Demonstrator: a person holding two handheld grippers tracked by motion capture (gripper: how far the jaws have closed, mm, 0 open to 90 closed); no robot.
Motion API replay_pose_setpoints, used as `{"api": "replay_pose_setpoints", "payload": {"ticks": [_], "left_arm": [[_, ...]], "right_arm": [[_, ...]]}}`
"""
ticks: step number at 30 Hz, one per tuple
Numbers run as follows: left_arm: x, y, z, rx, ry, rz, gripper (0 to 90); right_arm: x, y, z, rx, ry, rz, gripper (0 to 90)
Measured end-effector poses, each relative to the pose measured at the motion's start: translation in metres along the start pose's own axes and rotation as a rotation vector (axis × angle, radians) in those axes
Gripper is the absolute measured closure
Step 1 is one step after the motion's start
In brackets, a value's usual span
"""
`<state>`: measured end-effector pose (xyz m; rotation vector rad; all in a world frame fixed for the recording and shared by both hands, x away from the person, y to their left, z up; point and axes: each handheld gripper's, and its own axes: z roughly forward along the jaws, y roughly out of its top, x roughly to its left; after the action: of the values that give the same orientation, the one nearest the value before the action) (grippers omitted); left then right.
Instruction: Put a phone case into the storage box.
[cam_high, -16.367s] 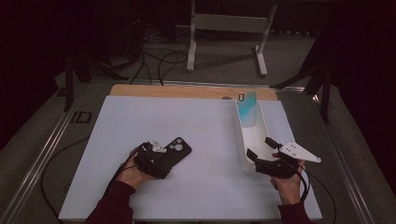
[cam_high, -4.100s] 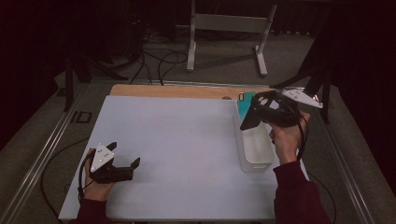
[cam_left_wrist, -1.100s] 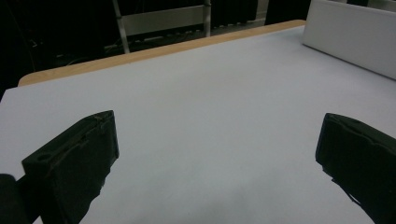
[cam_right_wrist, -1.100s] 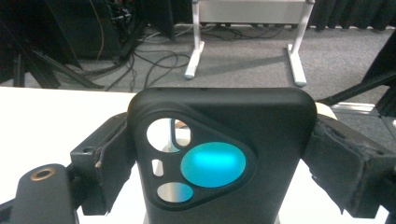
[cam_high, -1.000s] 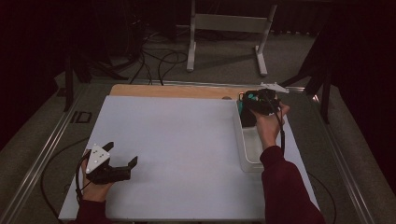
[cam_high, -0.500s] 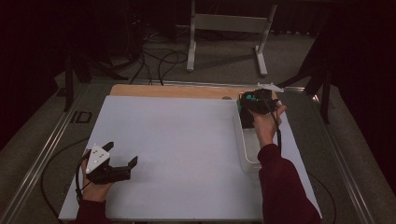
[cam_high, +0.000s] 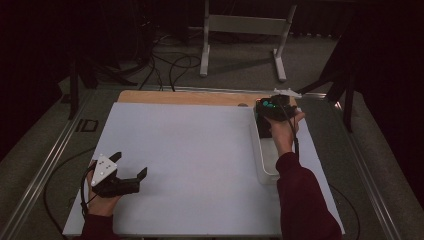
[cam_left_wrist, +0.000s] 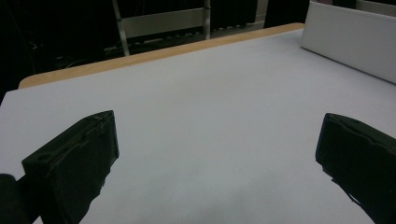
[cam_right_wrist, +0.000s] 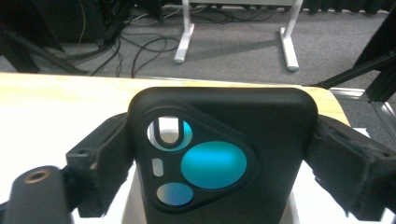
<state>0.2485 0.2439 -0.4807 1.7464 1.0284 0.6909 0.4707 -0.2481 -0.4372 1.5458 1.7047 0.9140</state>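
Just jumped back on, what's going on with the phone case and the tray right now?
The right claw holds the black phone case between its jaws over the far end of the white tray on the table's right side. The jaws have just been opening, so the case looks about to be released; whether the pads press on it is hard to tell. The left claw rests open on the white mat near the front left corner, holding nothing.
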Motion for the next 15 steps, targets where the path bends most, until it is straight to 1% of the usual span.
{"api": "replay_pose_setpoints", "payload": {"ticks": [1,2,5,6,7,8,11,12,15], "left_arm": [[0.0,0.0,0.0,0.001,0.0,0.0,0.0],[0.0,0.0,0.0,0.0,0.0,-0.002,0.0],[0.0,0.0,0.0,0.0,0.0,-0.001,0.0],[0.0,0.0,0.0,0.0,0.001,-0.002,0.0],[0.0,0.0,0.0,-0.001,0.0,-0.002,0.0],[0.0,0.0,0.0,-0.001,0.001,-0.003,0.0],[0.0,0.0,0.0,-0.002,0.001,-0.004,0.0],[0.0,0.0,0.0,-0.003,0.001,-0.003,0.0],[0.0,0.0,0.0,-0.004,0.002,-0.005,0.0]], "right_arm": [[-0.001,0.0,0.0,0.005,-0.002,0.009,7.3],[-0.003,0.0,0.0,0.004,0.008,0.022,7.1],[-0.005,0.003,-0.002,0.006,0.0,0.024,6.9],[-0.005,0.005,-0.003,-0.005,-0.003,0.015,6.9],[-0.005,0.008,-0.005,-0.019,0.0,0.018,6.9],[-0.005,0.01,-0.007,-0.028,0.014,0.023,6.9],[-0.005,0.012,-0.009,-0.037,0.01,0.021,6.9],[-0.005,0.014,-0.012,-0.05,0.018,0.017,7.0],[-0.006,0.013,-0.013,-0.045,0.019,0.019,7.0]]}}
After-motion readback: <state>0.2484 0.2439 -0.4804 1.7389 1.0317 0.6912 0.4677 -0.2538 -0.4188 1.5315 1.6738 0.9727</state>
